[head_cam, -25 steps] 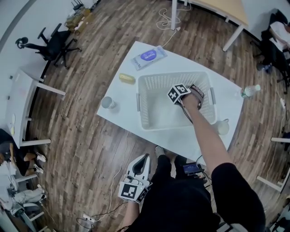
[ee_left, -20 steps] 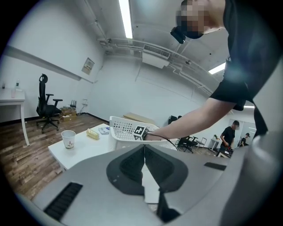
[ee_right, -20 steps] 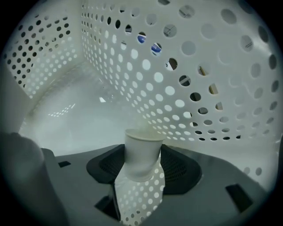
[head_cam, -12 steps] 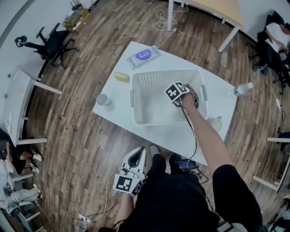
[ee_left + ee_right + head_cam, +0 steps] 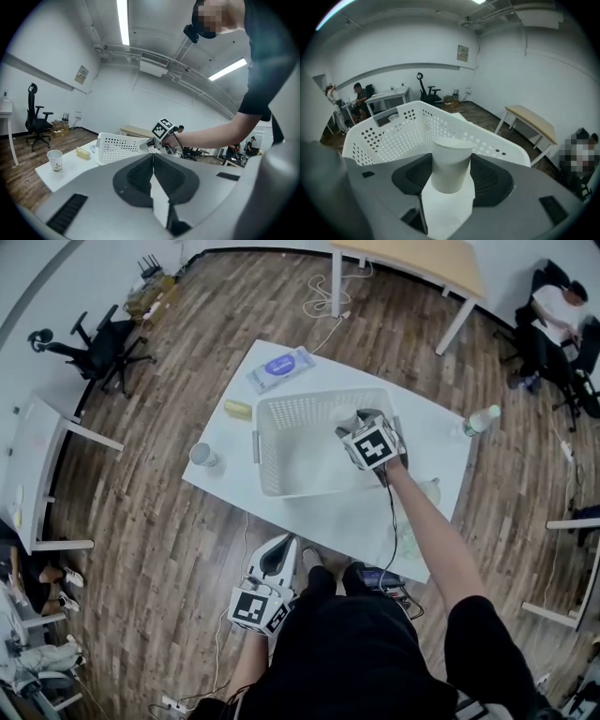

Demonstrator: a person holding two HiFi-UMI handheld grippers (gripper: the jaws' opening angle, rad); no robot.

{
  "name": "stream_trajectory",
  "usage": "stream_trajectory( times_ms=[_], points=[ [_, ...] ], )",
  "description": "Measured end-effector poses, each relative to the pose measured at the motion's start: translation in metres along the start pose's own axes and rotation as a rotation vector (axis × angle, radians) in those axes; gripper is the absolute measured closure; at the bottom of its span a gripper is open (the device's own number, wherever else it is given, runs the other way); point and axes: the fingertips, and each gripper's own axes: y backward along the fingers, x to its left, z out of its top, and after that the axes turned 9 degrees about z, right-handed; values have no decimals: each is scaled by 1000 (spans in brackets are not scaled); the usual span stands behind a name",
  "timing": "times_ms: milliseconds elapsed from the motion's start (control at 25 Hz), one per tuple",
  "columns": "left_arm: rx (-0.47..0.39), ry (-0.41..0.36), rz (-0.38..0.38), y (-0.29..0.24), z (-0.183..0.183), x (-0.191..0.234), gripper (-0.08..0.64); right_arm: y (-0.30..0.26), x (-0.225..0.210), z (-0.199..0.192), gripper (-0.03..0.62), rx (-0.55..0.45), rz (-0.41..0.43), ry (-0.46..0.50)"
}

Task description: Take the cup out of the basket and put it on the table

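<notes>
While head view put the right gripper (image 5: 360, 422) over the basket (image 5: 281, 442), its own view showed the cup (image 5: 449, 161) clamped upright between the jaws. Lift-out looked underway; setting it on the table (image 5: 347, 517) remained. Left gripper (image 5: 152, 161) view: jaws together, empty.

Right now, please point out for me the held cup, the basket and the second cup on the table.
held cup (image 5: 450, 165), right gripper view, middle of its side.
basket (image 5: 300, 412), head view, its far perforated wall.
second cup (image 5: 201, 455), head view, its open top.
</notes>
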Motion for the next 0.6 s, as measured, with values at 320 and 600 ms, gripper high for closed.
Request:
stream_trajectory(
  times_ms=[320,600],
  points=[
    [-9,-34,-82,-15,5,-41,551,86,13,24,336,-249,17,52],
    [5,-63,-149,-27,3,-77,551,169,38,22,336,-440,57,90]
  ],
)
